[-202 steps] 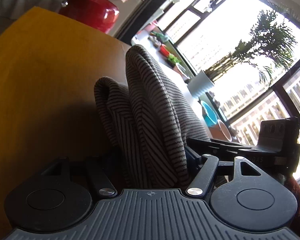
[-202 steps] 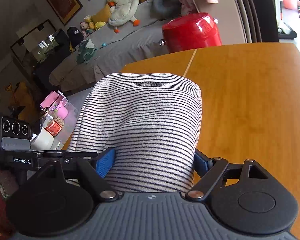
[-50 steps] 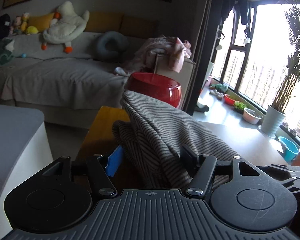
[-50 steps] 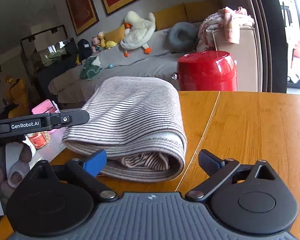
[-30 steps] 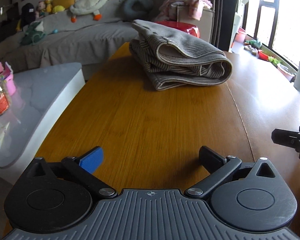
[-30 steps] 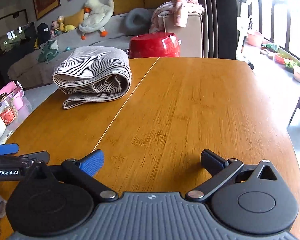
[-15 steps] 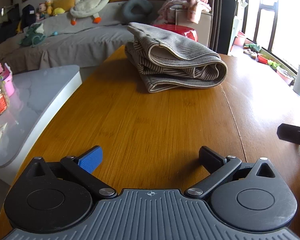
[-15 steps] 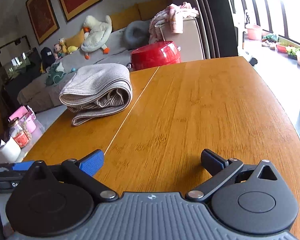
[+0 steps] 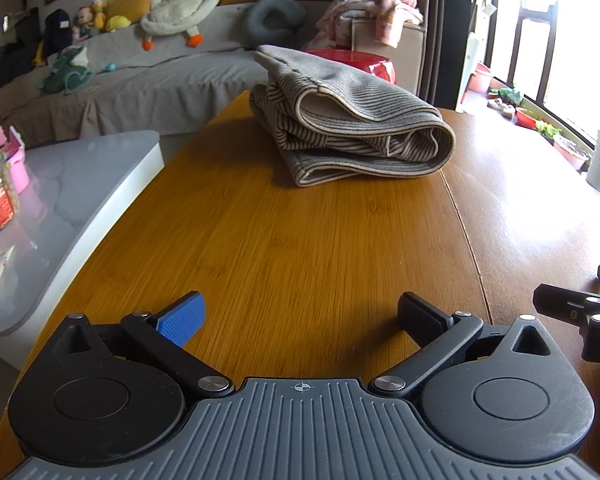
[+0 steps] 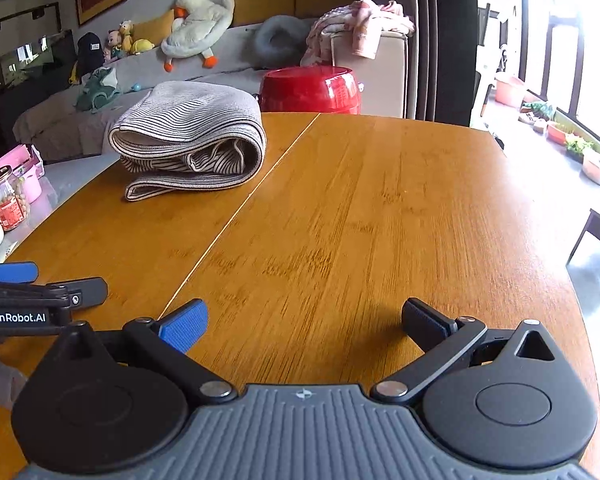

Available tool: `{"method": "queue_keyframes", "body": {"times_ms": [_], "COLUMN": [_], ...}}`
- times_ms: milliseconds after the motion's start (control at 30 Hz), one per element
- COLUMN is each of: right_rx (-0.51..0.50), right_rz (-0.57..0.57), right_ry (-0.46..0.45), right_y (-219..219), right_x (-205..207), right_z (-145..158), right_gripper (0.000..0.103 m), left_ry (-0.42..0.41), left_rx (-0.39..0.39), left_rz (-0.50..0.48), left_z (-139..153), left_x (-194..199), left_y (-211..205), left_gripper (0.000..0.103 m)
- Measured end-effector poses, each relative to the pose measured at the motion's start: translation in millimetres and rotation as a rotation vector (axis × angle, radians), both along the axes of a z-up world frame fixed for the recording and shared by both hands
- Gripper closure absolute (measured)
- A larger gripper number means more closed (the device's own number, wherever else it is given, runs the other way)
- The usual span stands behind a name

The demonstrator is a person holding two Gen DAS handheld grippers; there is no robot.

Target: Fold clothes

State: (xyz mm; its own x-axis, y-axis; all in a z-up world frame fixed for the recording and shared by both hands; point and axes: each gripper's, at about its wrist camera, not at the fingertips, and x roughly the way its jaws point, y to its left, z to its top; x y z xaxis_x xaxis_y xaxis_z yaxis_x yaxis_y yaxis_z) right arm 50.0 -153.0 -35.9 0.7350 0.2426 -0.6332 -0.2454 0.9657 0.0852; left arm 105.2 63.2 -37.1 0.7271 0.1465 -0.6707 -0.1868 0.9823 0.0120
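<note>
A grey striped garment (image 9: 352,128) lies folded in a thick bundle at the far end of the wooden table (image 9: 300,248). It also shows in the right wrist view (image 10: 192,140), far left on the table (image 10: 380,220). My left gripper (image 9: 300,316) is open and empty, low over the near part of the table. My right gripper (image 10: 304,320) is open and empty, also near the front edge. Each gripper shows at the edge of the other's view.
A red pot (image 10: 312,90) stands just behind the table's far end. A low grey-topped side table (image 9: 60,200) with jars (image 10: 10,200) lies to the left. A sofa with plush toys (image 10: 200,28) is behind. Windows and plant pots are to the right.
Both grippers let go of the garment, opened and drew back toward the near edge. The folded bundle stays at the far end. In the last half second little has moved.
</note>
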Motion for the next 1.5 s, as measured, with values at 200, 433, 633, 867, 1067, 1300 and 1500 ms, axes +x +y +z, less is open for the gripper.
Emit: {"method": "queue_keyframes", "body": {"times_ms": [200, 433, 633, 867, 1067, 1300, 1500], "right_rx": [0.004, 0.005, -0.021, -0.075, -0.073, -0.077, -0.075], "right_rz": [-0.007, -0.010, -0.025, -0.068, -0.059, -0.013, -0.010], "right_ry": [-0.001, -0.001, -0.007, -0.004, -0.005, -0.006, -0.007], "right_y": [-1, -1, 3, 10, 9, 14, 14], "right_x": [1, 0, 2, 11, 12, 15, 13], "right_z": [0, 1, 0, -3, -3, -3, -3], "right_gripper": [0.000, 0.000, 0.000, 0.000, 0.000, 0.000, 0.000], "left_ry": [0.000, -0.001, -0.001, -0.001, -0.002, -0.003, -0.003], "left_rx": [0.000, -0.001, -0.001, -0.001, -0.002, -0.001, -0.002], "left_rz": [0.000, 0.000, 0.001, 0.001, 0.001, 0.007, 0.007], "left_z": [0, 0, -1, 0, 0, -1, 0], "left_x": [0, 0, 0, 0, -1, 1, 1], "left_y": [0, 0, 0, 0, -1, -1, -1], "left_gripper": [0.000, 0.000, 0.000, 0.000, 0.000, 0.000, 0.000]}}
